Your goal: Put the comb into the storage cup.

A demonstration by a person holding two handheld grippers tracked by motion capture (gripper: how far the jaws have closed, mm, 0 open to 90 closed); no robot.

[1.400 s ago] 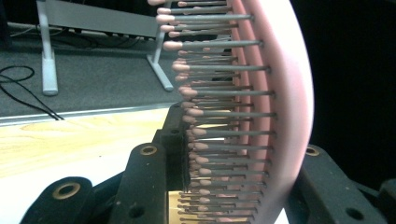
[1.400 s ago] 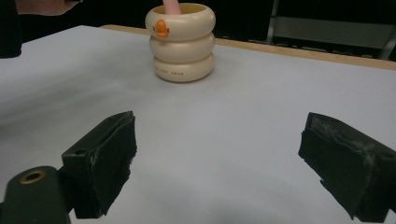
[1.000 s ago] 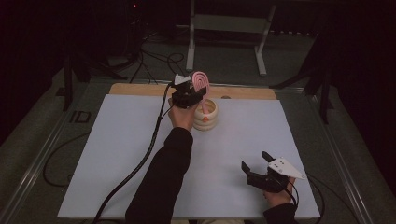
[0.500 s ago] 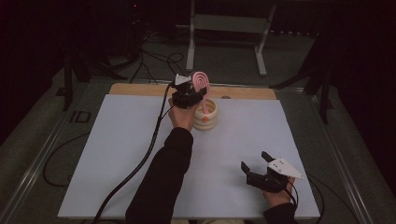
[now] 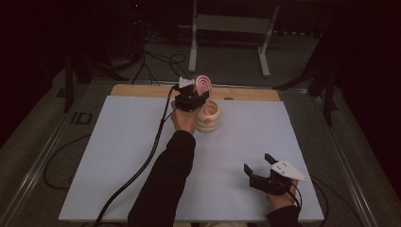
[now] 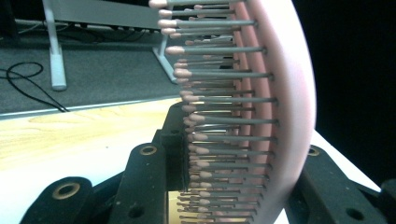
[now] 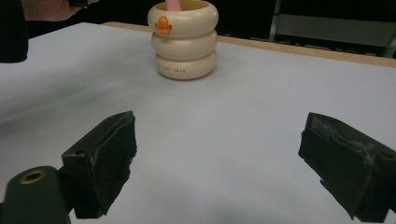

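A pink hairbrush [image 5: 204, 82] with grey pink-tipped bristles [image 6: 219, 121] stands upright over a cream ringed cup [image 5: 209, 116]. My left gripper [image 5: 194, 99] is shut on the brush, one black jaw on its bristle side and the other on its pink back [image 6: 289, 107]. In the right gripper view a pink end [image 7: 173, 4] reaches down inside the cup [image 7: 183, 39], which bears an orange mark. My right gripper [image 5: 257, 162] rests near the front right of the mat, open with nothing between its jaws [image 7: 224, 154], and it faces the cup from a distance.
A pale mat [image 5: 123, 156] covers the table, with a wooden strip [image 5: 142, 91] along its far edge. A black cable [image 5: 151, 151] trails from the left gripper across the mat. A metal stand [image 5: 227, 42] is on the floor beyond the table.
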